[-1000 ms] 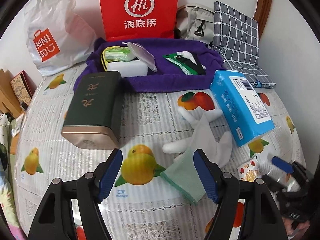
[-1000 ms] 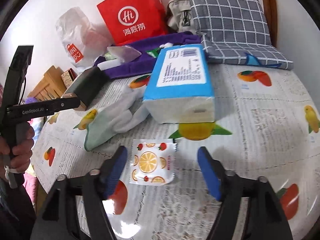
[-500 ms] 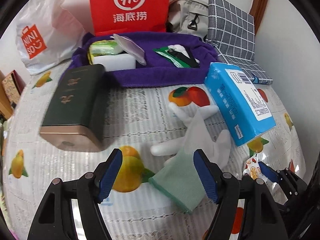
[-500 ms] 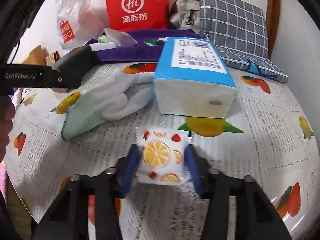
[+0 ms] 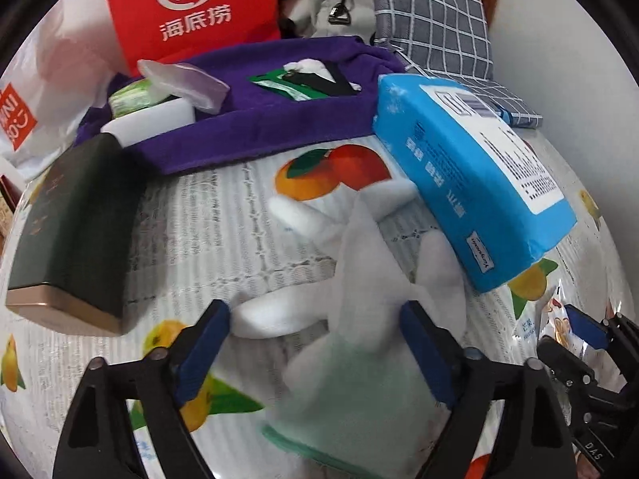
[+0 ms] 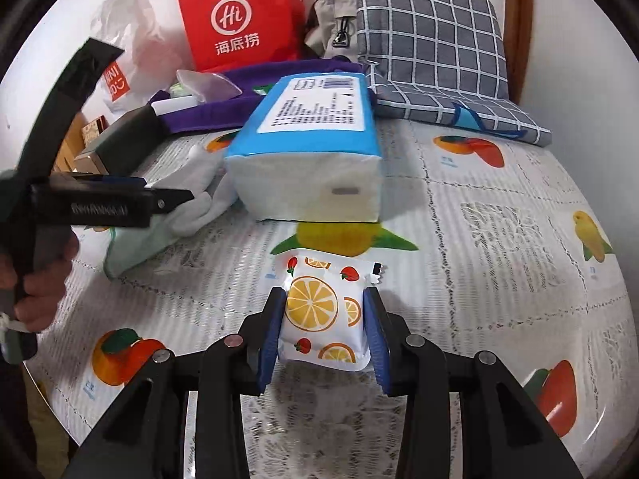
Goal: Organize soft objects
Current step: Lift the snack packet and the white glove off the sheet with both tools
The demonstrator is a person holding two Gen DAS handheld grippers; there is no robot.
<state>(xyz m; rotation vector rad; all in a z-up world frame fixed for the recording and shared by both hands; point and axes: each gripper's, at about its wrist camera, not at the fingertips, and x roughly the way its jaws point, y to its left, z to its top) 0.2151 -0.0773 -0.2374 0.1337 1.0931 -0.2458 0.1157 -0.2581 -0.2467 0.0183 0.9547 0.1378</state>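
A white glove (image 5: 359, 271) with a pale green cuff lies on the fruit-print tablecloth (image 5: 247, 231). My left gripper (image 5: 315, 315) hovers low over it, its jaws opening and straddling the cuff end; the pads do not press on it. The glove (image 6: 187, 207) also shows in the right wrist view, under the left gripper (image 6: 167, 199). My right gripper (image 6: 325, 299) is shut on a small orange-and-strawberry print sachet (image 6: 319, 319), pinched at both sides. A blue tissue pack (image 5: 471, 175) lies just right of the glove.
A purple cloth-lined tray (image 5: 279, 131) with several small items stands at the back. A dark green box (image 5: 76, 223) lies left. A red paper bag (image 5: 191, 8), a white plastic bag (image 6: 127, 40) and a grey checked cushion (image 6: 431, 40) line the wall.
My left gripper has sunk toward the glove and its jaws have spread wider. My right gripper has shut on the fruit-print sachet, which now sits pinched between its pads.
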